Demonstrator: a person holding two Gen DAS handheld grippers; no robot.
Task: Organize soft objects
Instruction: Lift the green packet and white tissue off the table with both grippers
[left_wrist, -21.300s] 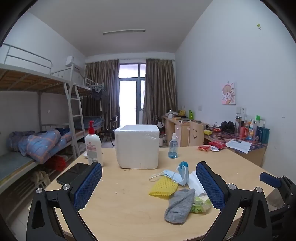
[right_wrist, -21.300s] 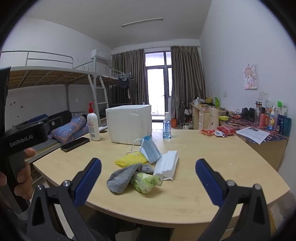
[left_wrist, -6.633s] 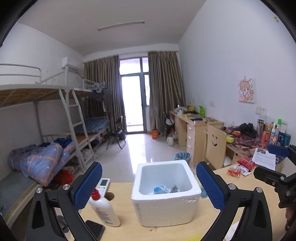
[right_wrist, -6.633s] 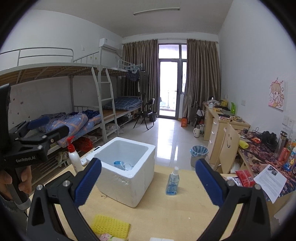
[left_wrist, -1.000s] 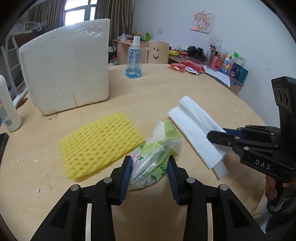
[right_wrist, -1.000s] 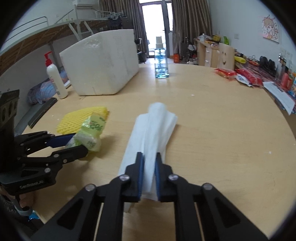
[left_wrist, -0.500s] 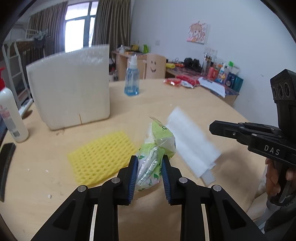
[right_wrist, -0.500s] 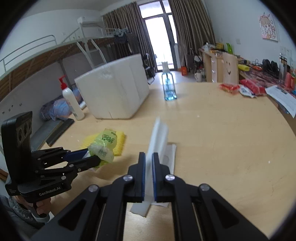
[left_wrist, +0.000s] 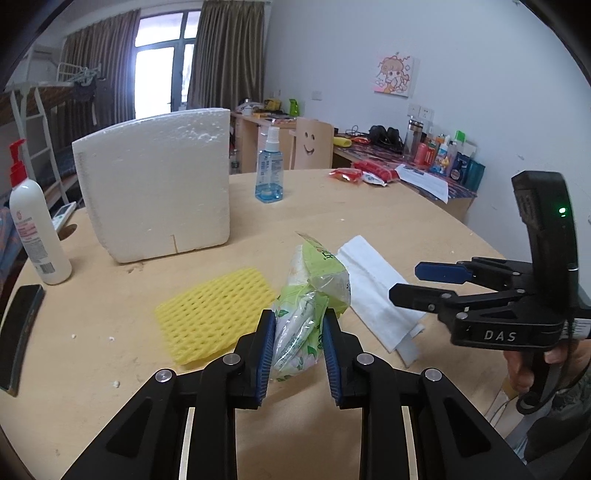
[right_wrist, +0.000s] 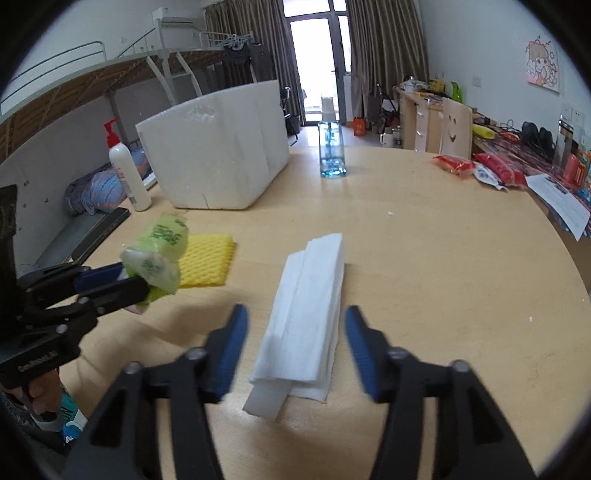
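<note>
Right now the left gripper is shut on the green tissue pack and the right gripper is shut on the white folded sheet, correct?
Only partly. The left gripper is shut on the green tissue pack, but the right wrist view shows the right gripper opening, with the white folded sheet lying free on the table.

"DAS" on the right tool (left_wrist: 428, 284) (white lettering), other print illegible

- Left gripper (left_wrist: 299, 343): black angular arms, blue ribbed pads, silver round screws at the joints.
- Right gripper (right_wrist: 293, 349): same black build and blue pads; white "DAS" lettering on its side, a small green light on the upright housing.
</note>
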